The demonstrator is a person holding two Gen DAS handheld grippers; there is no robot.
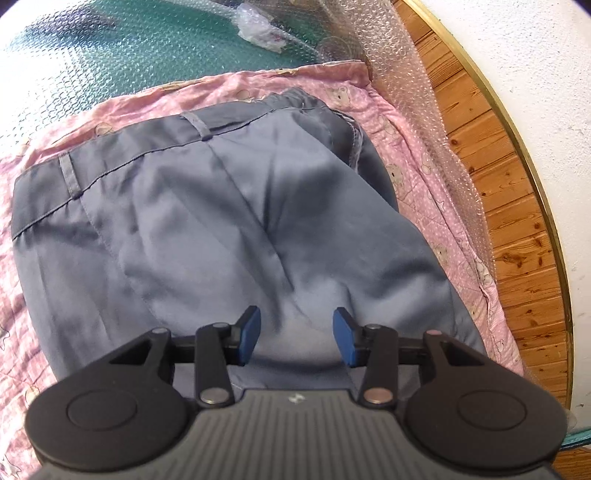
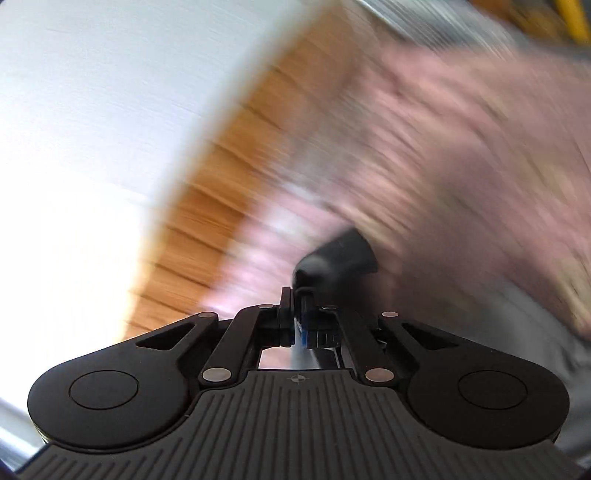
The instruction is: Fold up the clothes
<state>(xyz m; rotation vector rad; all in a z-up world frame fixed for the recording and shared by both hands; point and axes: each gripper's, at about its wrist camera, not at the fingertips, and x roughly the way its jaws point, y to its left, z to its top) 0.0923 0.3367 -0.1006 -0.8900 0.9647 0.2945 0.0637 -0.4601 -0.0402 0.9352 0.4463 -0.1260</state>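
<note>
Left wrist view looks down on a pink blanket [image 1: 417, 122] with small bear prints, which is spread over a surface wrapped in bubble wrap [image 1: 110, 55]; under the wrap the surface looks green. On the right side run a strip of wooden boards [image 1: 491, 155], a thin brass-coloured edge and then a white wall [image 1: 535, 74].

On the blanket lie the grey-blue trousers [image 1: 207, 221]. Their waistband [image 1: 122, 155] with two belt loops is at the far side, and the fabric comes toward the camera with soft wrinkles. A crumpled piece of clear plastic [image 1: 258, 26] lies on the bubble wrap, well apart from the trousers.

The left gripper [image 1: 296, 336] hangs just above the near part of the trousers. Its two blue pads [image 1: 249, 332] are spread wide and nothing is between them. I cannot tell if the pads touch the fabric.

Right wrist view is very blurred by motion. It shows pink cloth [image 2: 461, 147], wooden boards and a bright white area only as streaks. The right gripper [image 2: 298, 317] has its fingers pressed together, and a dark bunched piece [image 2: 336, 254] stands out just beyond the tips. It seems to be pinched there, but I cannot tell what it is.
</note>
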